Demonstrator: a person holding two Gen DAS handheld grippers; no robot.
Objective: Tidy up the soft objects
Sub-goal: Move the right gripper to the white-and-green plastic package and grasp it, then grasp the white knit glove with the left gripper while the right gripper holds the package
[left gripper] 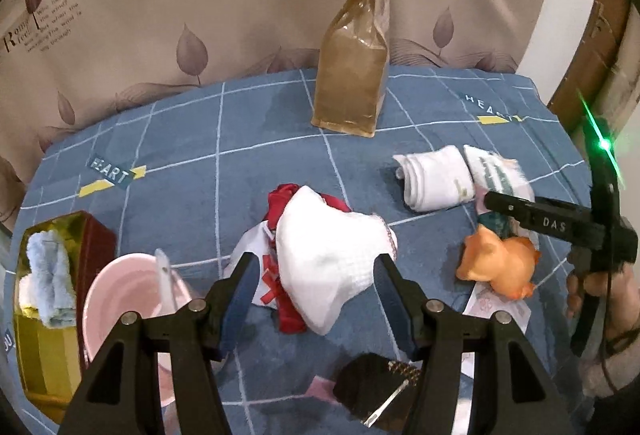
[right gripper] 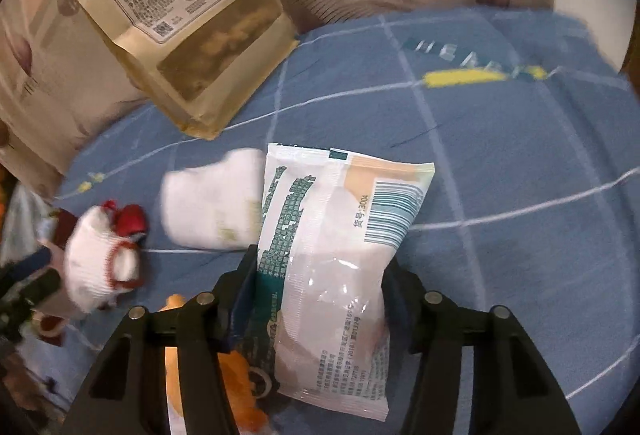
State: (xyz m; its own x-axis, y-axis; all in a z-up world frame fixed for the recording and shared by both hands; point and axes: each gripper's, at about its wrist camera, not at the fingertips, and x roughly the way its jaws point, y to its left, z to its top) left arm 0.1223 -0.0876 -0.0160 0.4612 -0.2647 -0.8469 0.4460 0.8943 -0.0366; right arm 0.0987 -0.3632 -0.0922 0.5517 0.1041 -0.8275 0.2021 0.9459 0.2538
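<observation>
Black left gripper: jaws spread, nothing clasped; a white knitted cloth with red trim lies between the fingers on the blue checked tablecloth, over red fabric. Whether the pads touch it cannot be told.

Black right gripper: clenched on a white plastic-wrapped soft packet with teal print and barcode, lifted clear of the cloth.

Near items, left view: dark patterned pouch with a hairpin just below the jaws; pink plastic bowl holding a white spoon; gold box holding folded pale blue towels, probably the collecting place.

Middle: orange soft toy on a printed card; rolled white sock.

Far: tall brown paper snack bag, upright against the leaf-print curtain.

Risks, as judged: the slick packet is gripped near one end and could slide out or swing; closing on the white cloth may drag the red fabric along. The bowl stands between cloth and box, so a low carry could knock it.
</observation>
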